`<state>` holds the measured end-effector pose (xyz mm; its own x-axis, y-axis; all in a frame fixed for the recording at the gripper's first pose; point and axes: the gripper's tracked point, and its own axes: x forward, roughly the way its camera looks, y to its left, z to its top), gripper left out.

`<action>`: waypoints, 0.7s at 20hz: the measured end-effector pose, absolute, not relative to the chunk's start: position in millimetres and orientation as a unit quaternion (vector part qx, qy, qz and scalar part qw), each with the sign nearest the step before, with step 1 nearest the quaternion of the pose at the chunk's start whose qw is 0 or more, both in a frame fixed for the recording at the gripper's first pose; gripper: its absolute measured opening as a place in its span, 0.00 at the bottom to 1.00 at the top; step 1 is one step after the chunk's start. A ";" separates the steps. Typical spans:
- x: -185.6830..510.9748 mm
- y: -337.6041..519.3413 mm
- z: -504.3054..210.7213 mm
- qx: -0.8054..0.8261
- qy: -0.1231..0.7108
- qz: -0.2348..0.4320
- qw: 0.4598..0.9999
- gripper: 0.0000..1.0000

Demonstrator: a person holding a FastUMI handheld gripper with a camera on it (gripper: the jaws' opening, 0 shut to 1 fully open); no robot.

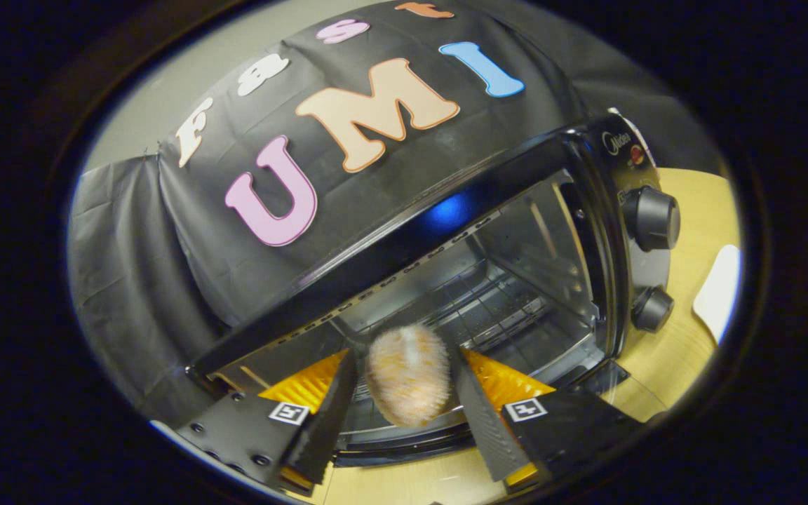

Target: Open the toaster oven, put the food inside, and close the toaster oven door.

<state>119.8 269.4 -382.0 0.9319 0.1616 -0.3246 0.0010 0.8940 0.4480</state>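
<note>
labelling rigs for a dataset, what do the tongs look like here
The tongs have two flat wedge-shaped fingers with ridged inner faces. Behind each sits a dark plate bearing a small square black-and-white marker, and the left plate shows round screw heads. Ribbed orange panels sit behind the fingers.

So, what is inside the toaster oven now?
Inside the open toaster oven only a wire rack is visible. The food, held between the fingers of the gripper, covers part of the rack.

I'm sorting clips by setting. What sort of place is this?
Probably a staged recording booth, not a real kitchen: a black cloth wall hangs behind an open toaster oven on a wooden table. The gripper holds a piece of food at the oven's mouth.
</note>
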 end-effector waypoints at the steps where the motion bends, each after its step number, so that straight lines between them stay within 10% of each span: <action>1: 117.6 269.6 -379.7 0.227 0.178 0.046 0.957 0.86; 14: -7.5 236.3 -307.6 0.181 0.111 0.090 0.973 0.99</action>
